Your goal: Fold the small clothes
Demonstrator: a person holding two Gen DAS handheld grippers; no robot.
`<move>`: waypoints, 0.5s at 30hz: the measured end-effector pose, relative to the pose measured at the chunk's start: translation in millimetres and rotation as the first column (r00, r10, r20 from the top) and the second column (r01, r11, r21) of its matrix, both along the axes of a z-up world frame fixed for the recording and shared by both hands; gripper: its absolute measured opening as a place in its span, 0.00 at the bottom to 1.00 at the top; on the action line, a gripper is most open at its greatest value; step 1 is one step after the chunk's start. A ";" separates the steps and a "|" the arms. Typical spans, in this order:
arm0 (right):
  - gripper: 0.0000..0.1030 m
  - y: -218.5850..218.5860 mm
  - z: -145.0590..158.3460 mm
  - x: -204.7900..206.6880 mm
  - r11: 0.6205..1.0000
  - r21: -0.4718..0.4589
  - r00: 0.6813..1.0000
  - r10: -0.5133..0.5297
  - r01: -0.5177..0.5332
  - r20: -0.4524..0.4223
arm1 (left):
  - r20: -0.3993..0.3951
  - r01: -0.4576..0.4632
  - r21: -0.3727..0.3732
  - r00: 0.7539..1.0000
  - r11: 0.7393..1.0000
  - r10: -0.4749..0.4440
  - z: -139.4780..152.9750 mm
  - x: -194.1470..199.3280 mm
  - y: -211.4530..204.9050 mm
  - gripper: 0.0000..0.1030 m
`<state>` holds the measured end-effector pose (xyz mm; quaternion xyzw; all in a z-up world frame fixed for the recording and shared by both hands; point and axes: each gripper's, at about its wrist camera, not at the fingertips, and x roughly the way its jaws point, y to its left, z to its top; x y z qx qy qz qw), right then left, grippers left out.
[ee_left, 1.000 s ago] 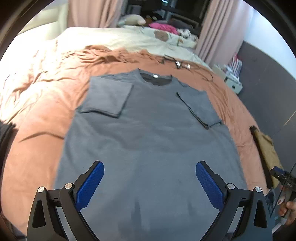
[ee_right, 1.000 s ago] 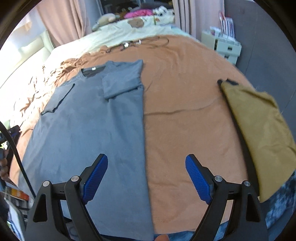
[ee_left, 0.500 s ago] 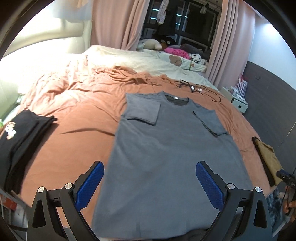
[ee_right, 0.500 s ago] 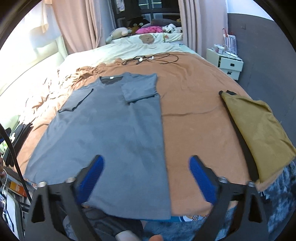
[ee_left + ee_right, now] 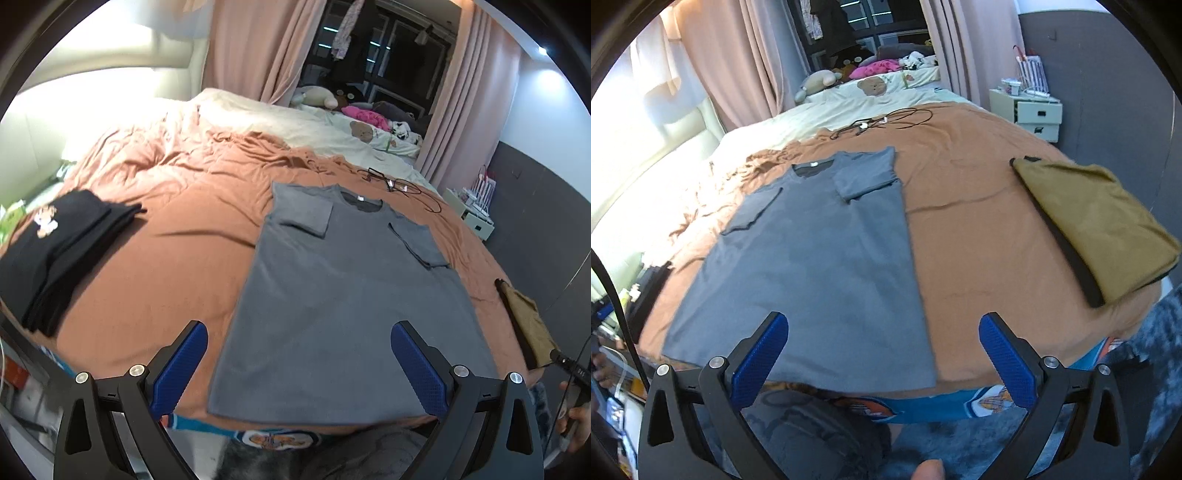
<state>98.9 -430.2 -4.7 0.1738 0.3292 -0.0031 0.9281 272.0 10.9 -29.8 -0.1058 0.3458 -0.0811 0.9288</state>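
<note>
So the grey tee [image 5: 343, 295] lies flat on the orange bedspread [image 5: 155, 273], sleeves tucked in, both grippers [image 5: 299, 363] [image 5: 882, 356] spread wide and empty above its hem, probably lining up the next fold.

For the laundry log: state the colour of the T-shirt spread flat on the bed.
Grey T-shirt; clearest in left wrist view.

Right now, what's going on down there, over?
Left gripper and right gripper open, empty. Grey T-shirt flat on bed, sleeves folded in. Nothing blocking it.
</note>
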 end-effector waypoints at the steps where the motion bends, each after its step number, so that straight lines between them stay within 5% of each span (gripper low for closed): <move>1: 1.00 -3.8 -1.9 -3.8 1.000 0.017 1.000 0.006 -0.006 0.004 | -0.011 -0.003 -0.015 1.000 1.000 0.003 -3.1 -2.2 3.9 0.97; 11: 0.94 -29.6 -34.3 -21.8 0.999 0.041 1.000 0.028 -0.028 -0.008 | -0.088 -0.057 -0.081 0.995 0.995 0.050 -41.1 -13.6 44.1 0.97; 15: 0.84 -34.0 -46.3 -12.7 0.999 0.037 0.999 0.024 -0.023 -0.046 | -0.105 -0.060 -0.096 0.993 0.994 0.050 -57.5 -15.6 54.2 0.89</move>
